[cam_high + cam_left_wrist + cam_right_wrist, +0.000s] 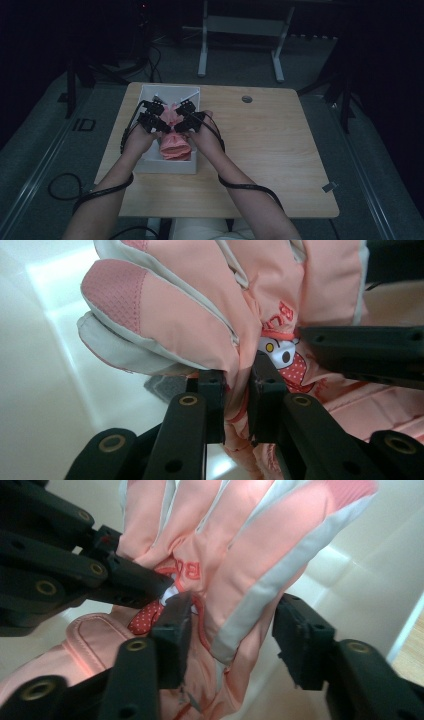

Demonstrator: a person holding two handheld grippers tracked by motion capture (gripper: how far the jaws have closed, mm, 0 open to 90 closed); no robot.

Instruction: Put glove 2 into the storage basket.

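Observation:
A pink padded glove with white trim and a cartoon patch lies in a white open box on the left part of the wooden table. My left gripper is shut on a fold of the glove near the patch, its pads pinching the fabric. My right gripper stands open around the glove's white-trimmed side; a gap shows at its right jaw. In the high view the left gripper and the right gripper sit close together over the box, fingertips nearly meeting.
The box's white walls close in on both grippers. A round grommet sits in the table's far edge. Behind the table stands a white desk frame on grey floor, with cables to the left.

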